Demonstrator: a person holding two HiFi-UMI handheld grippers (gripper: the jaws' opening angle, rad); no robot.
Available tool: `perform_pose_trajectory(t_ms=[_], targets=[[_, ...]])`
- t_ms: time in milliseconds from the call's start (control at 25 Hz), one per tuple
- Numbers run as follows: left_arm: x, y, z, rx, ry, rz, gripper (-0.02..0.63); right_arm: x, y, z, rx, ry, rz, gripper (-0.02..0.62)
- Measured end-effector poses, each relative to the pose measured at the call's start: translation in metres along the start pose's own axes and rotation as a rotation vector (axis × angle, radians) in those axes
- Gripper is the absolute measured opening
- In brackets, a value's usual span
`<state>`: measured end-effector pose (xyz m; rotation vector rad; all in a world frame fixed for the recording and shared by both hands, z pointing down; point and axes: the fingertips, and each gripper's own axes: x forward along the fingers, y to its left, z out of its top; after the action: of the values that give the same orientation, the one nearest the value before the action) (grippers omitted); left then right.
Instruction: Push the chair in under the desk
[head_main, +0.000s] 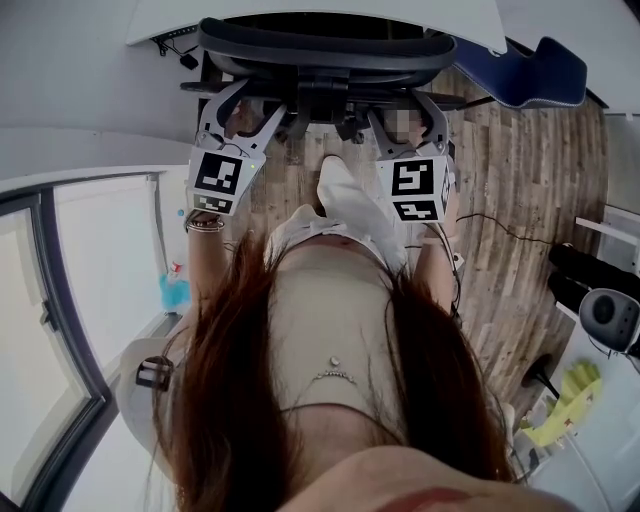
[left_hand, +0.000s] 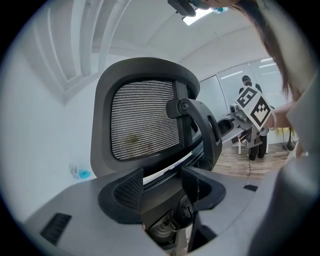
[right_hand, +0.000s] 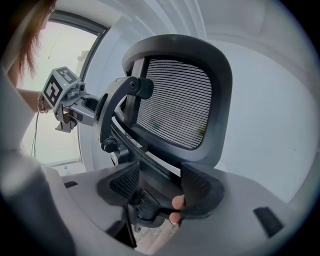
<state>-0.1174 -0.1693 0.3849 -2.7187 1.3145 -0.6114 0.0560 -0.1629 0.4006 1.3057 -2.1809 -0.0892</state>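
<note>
Judged heavy but stiff, the chair (head_main: 320, 45) is best pushed toward the desk (head_main: 250, 15) by its back frame, straddled by the parted jaws of left gripper (left_hand: 162, 182) and right gripper (right_hand: 160, 182).

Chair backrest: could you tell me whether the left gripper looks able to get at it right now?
Likely yes: the left gripper sits at the chair backrest, jaws apart around its lower edge, with nothing in between.
</note>
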Motion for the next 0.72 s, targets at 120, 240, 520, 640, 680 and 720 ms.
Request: perform_pose_trajectory(t_ms=[120,240,520,640,680,720], targets=[[0.0011,0.0001,-0.0005,0.001,-0.008,0.007,0.236,0.0028,0.0013,0.0021,-0.009,-0.031,0.005,0.265],[0.0012,0.0003,-0.0006,0.001,-0.012,0.007,0.236,0.0027,0.0013,0.0019,-0.011,-0.034,0.007,0.265],[0.0023,0.0009,0.0,0.001,-0.02,0.012,0.238,0.0018,-0.0013,-0.0004,-0.012,-0.025,0.001,0.265],[0.0031,0.0025,0.0011,0.001,-0.018,0.013,0.238,0.0045,-0.0009,0.0043,-0.019,-0.051,0.007,0.265],[0.0043,0.0036,0.0012,0.001,-0.017,0.015,0.238,0.006,-0.0017,0.005,-0.02,-0.054,0.005,0.265],[0.0062,0.0049,0.0014,0.0,-0.016,0.016,0.238,0.0079,-0.003,0.0054,-0.02,-0.055,0.004,0.265]])
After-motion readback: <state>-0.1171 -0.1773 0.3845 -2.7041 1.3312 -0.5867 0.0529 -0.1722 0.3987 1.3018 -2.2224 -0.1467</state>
